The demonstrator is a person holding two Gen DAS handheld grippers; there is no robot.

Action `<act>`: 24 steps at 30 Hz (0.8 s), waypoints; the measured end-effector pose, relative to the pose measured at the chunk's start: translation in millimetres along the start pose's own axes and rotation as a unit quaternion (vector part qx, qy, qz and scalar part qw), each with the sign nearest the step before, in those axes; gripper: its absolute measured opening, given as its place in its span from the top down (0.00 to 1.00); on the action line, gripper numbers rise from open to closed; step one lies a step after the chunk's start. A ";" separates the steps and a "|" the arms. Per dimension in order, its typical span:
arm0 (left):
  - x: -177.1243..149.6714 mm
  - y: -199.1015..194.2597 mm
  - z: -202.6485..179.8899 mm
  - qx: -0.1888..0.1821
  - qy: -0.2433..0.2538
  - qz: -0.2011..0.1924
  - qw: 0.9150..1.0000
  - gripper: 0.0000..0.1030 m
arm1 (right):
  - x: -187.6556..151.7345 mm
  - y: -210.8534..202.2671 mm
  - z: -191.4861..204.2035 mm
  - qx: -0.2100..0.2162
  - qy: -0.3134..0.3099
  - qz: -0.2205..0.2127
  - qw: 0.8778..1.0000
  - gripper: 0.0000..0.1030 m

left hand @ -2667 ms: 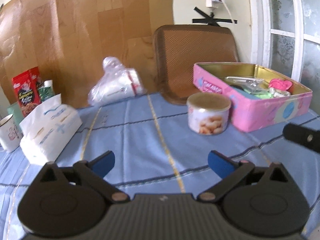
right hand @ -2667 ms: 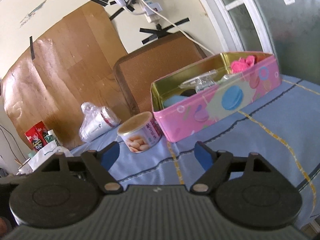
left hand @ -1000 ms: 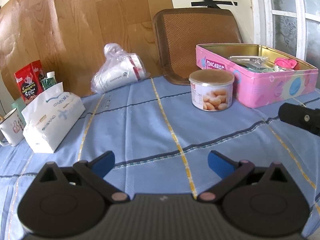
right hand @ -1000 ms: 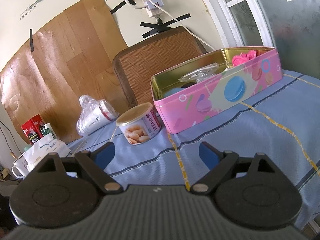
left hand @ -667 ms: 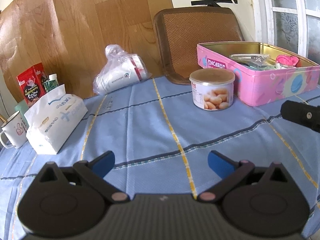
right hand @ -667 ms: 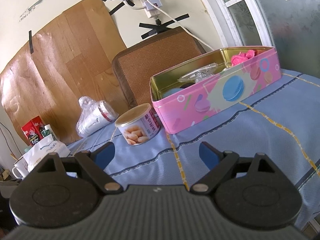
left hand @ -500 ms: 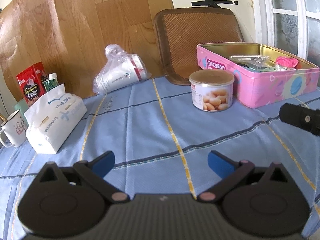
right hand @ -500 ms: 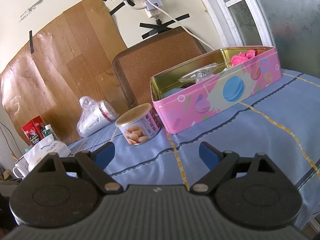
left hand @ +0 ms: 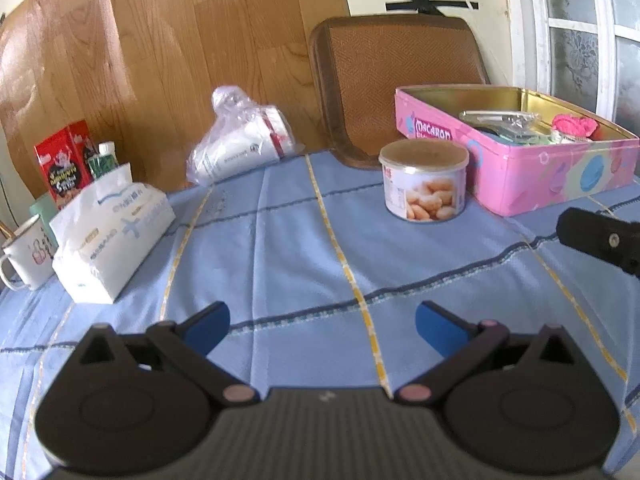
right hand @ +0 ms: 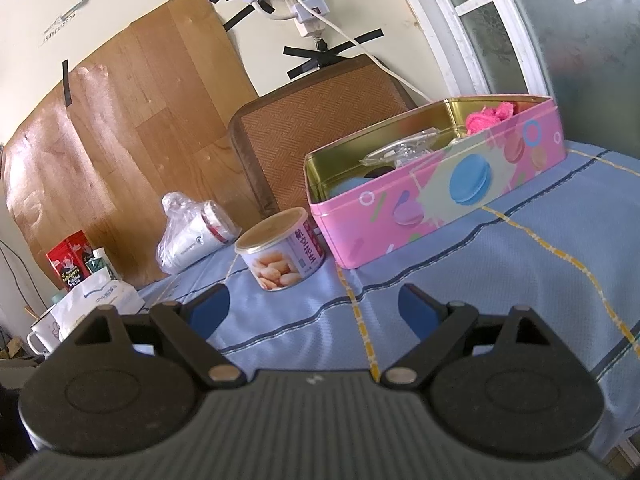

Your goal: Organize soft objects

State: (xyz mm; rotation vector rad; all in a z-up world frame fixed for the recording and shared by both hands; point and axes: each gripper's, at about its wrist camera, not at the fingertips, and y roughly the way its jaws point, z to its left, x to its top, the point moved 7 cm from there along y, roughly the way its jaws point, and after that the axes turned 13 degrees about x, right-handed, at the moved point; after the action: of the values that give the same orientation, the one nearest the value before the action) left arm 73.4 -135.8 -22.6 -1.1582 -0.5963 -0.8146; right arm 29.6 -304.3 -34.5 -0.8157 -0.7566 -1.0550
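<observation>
Both grippers empty, jaws spread, above the blue cloth.

Left gripper (left hand: 322,326) w/ jaws wide apart, nothing btwn them; right gripper (right hand: 314,308) likewise (its black tip shows at the left view's right edge). Pink tin (right hand: 440,204) sits lid off at the table's far right, w/ a pink knitted piece (right hand: 490,116) in its far end plus a clear plastic item and something blue. Snack can (left hand: 423,179) just beside the tin's near corner. Tissue pack (left hand: 108,236) far left, next to a mug (left hand: 24,256); bagged cups (left hand: 240,142) lie by the wood panel.
</observation>
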 end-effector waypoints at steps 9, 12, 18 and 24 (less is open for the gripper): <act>-3.5 1.6 0.4 -0.001 -0.001 0.009 1.000 0.00 | -1.0 1.7 0.8 0.002 0.000 0.004 1.000 0.09; -3.9 2.2 0.8 0.001 -0.001 0.011 1.000 0.00 | -1.0 1.9 0.9 0.003 -0.001 0.005 1.000 0.09; -3.8 1.4 1.1 0.004 0.001 0.009 1.000 0.00 | -1.3 2.0 0.5 0.004 -0.001 0.006 1.000 0.09; -4.9 2.7 1.4 -0.002 -0.003 0.015 1.000 0.00 | -2.7 2.9 0.5 0.004 -0.001 0.008 1.000 0.09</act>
State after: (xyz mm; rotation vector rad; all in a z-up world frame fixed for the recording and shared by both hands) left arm 72.7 -132.7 -27.5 -1.1722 -0.5807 -0.7867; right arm 31.5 -301.9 -37.1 -0.8145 -0.7555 -1.0359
